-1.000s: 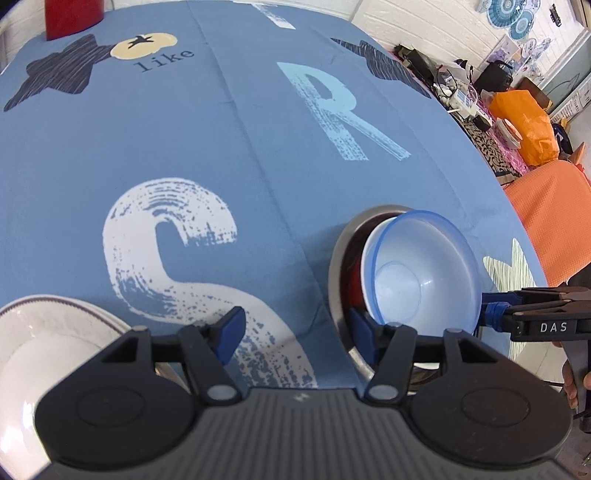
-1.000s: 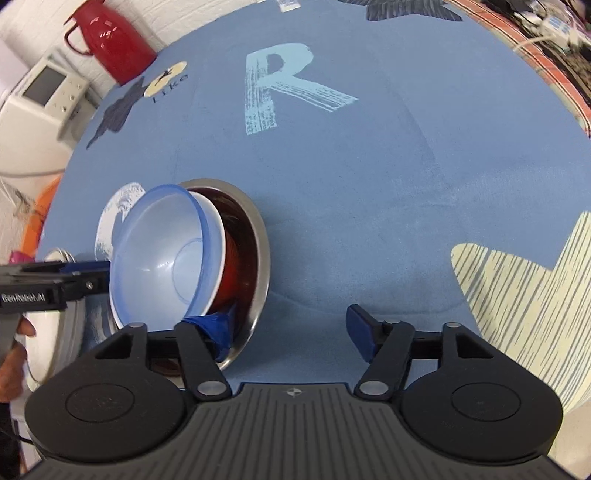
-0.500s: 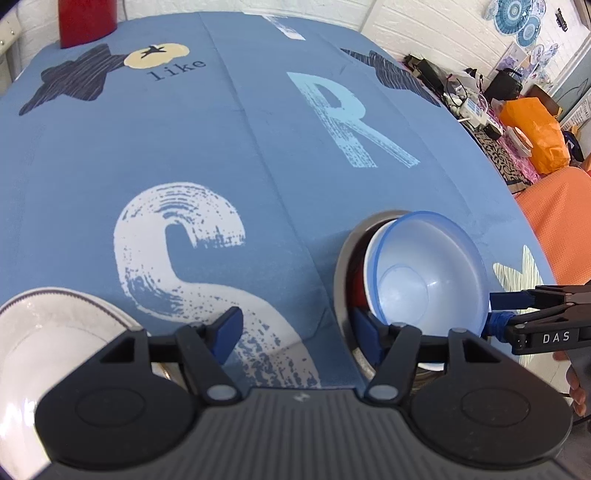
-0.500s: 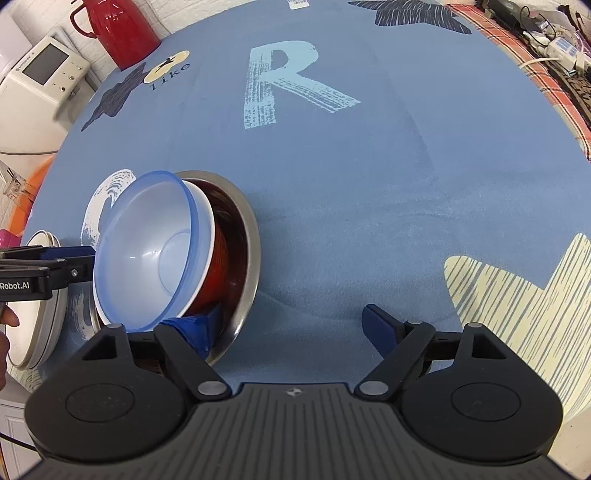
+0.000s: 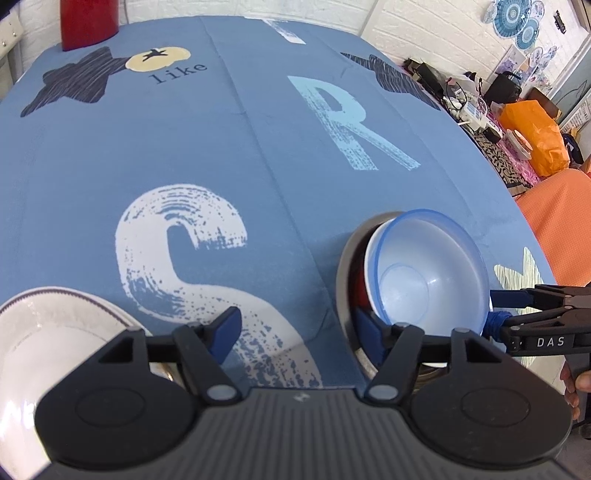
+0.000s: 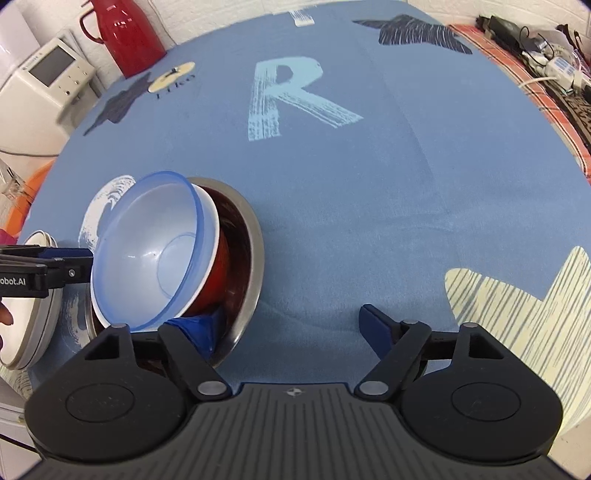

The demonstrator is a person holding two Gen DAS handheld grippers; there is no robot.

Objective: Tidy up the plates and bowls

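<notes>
A steel bowl (image 6: 255, 243) stands on the blue tablecloth (image 6: 369, 184). In it lies a red bowl (image 6: 218, 273) with a white rim, and a translucent blue bowl (image 6: 147, 243) sits tilted on top. The same blue bowl (image 5: 428, 273) shows at the right of the left wrist view. My right gripper (image 6: 288, 326) is open, its left finger down inside the steel bowl beneath the tilted bowls. My left gripper (image 5: 297, 330) is open too, its right finger at the steel bowl's (image 5: 345, 273) near rim. A white plate (image 5: 48, 332) lies under its left finger.
A red thermos (image 6: 125, 33) stands at the table's far edge, with a white appliance (image 6: 48, 81) beside it off the table. An orange cloth (image 5: 565, 221) and a cluttered side table (image 5: 461, 99) lie beyond the right edge.
Both cameras have drawn back slightly, so more of the table shows. The bowl stack stays tilted in place between the grippers, and both stay open.
</notes>
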